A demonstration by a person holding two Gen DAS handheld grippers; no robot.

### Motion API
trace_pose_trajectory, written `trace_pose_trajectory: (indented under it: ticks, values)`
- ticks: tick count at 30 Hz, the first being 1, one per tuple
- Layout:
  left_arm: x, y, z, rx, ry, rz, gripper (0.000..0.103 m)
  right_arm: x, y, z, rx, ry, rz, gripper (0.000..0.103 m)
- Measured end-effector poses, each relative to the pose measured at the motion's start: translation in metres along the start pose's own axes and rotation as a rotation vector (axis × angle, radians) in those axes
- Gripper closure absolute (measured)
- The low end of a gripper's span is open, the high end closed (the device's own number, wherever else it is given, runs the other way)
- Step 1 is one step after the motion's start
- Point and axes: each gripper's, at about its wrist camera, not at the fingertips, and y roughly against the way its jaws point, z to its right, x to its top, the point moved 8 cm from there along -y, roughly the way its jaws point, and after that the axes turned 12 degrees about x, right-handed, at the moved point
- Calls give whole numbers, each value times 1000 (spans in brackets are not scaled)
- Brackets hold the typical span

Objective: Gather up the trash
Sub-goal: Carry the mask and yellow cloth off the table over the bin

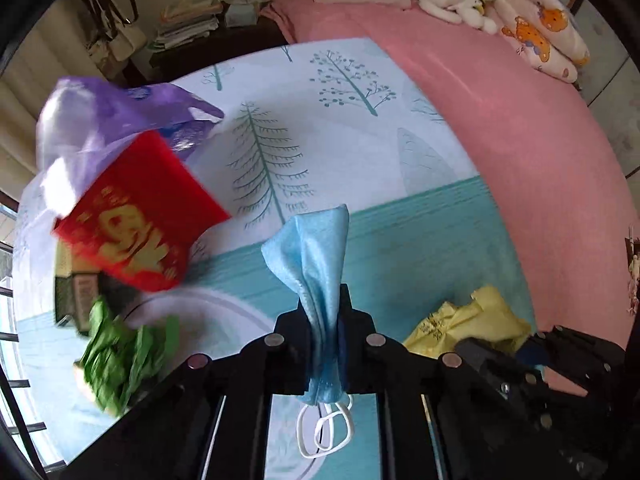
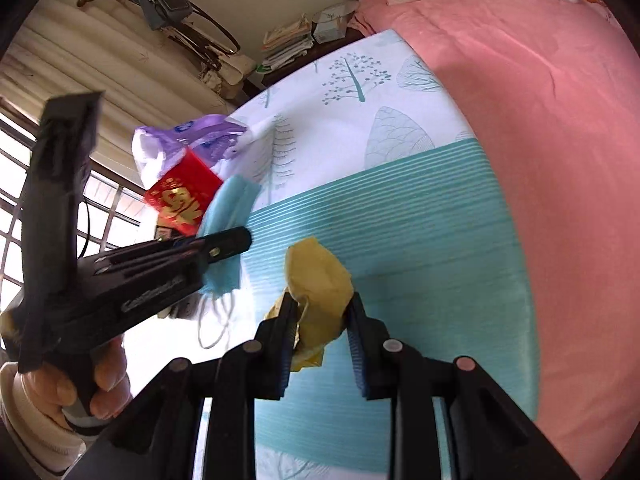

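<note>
The purple bag [image 1: 120, 120] lies open on the tree-print surface [image 1: 360, 128] with the red packet [image 1: 140, 220] at its mouth. The left hand-held gripper [image 1: 326, 344] pinches the blue face mask [image 1: 316, 264] just right of that bag; it should probably release only above the mouth, so the dangling ear loops follow. Farther right of the bag, the right hand-held gripper [image 2: 320, 320] squeezes the yellow wrapper [image 2: 318, 280] and should likely wait its turn.

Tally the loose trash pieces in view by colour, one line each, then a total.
Blue: 1, the face mask held by the left gripper
Yellow: 1, the crumpled bag between the right gripper fingers
Red: 1, the packet
Green: 1, the crumpled wrapper
Purple: 1, the plastic bag
Total: 5
</note>
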Motion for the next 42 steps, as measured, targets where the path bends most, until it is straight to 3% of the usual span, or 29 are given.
trace_pose_trajectory:
  ticks: [9,19,30,36,42]
  values:
    - [-97,103,-44,-56,-52,109,96,-76,44,-68,-13,33,85,79]
    - [-256,198,-97,-105,-88,174,96,-213,63,-165,-21,70,105,79]
    - [-384,216,-124,-151,-138,137,96,-330,77,-207,-73,71,90,79]
    - [-423,213,-118,-146,-159,110,96,-365,89,-206,-114,75,64,79]
    - [-452,194,-109,-153,-116,55,96,-396,70,-189,-116,67,-10,79]
